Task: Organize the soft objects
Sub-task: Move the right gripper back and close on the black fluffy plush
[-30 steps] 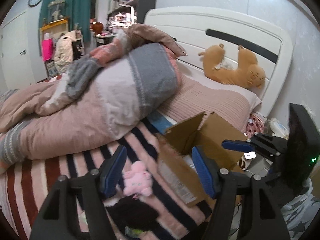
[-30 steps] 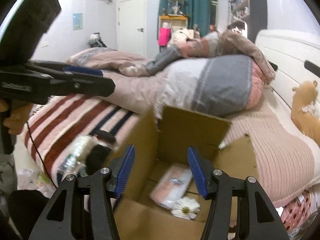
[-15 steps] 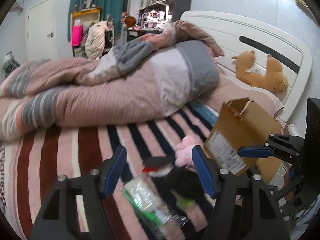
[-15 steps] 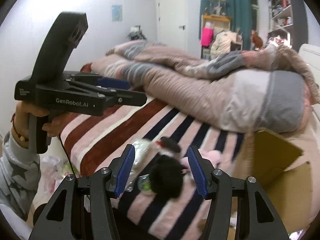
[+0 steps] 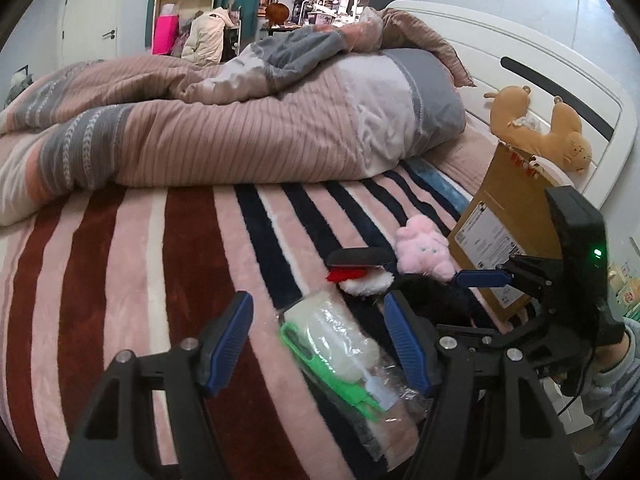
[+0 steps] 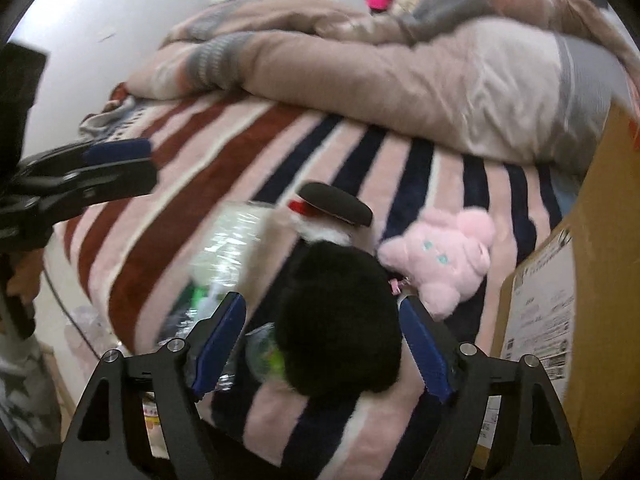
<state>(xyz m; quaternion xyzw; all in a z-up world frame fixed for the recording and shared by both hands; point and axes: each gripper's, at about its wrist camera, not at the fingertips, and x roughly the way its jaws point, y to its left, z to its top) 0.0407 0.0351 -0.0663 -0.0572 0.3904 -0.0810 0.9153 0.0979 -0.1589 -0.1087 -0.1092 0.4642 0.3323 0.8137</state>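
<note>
Soft items lie on the striped blanket (image 5: 168, 264) near the bed's edge. My left gripper (image 5: 320, 340) is open over a plastic-wrapped pale soft item with a green strip (image 5: 336, 348). My right gripper (image 6: 324, 344) is open around a black plush (image 6: 340, 320), jaws on either side, not closed on it. The black plush has a white and red head with a black cap (image 6: 332, 208), which also shows in the left wrist view (image 5: 360, 268). A pink plush (image 6: 444, 256) lies beside it, also in the left view (image 5: 420, 248). The cardboard box (image 6: 568, 300) stands to the right.
A bunched pink and grey duvet (image 5: 224, 120) fills the back of the bed. An orange plush (image 5: 536, 124) leans on the white headboard (image 5: 560, 80) behind the box (image 5: 504, 220). The bed's edge and floor clutter lie at lower left in the right wrist view.
Both grippers swung away from the box toward the toys. The right gripper has lowered around the black plush; the left has come down over the wrapped item.
</note>
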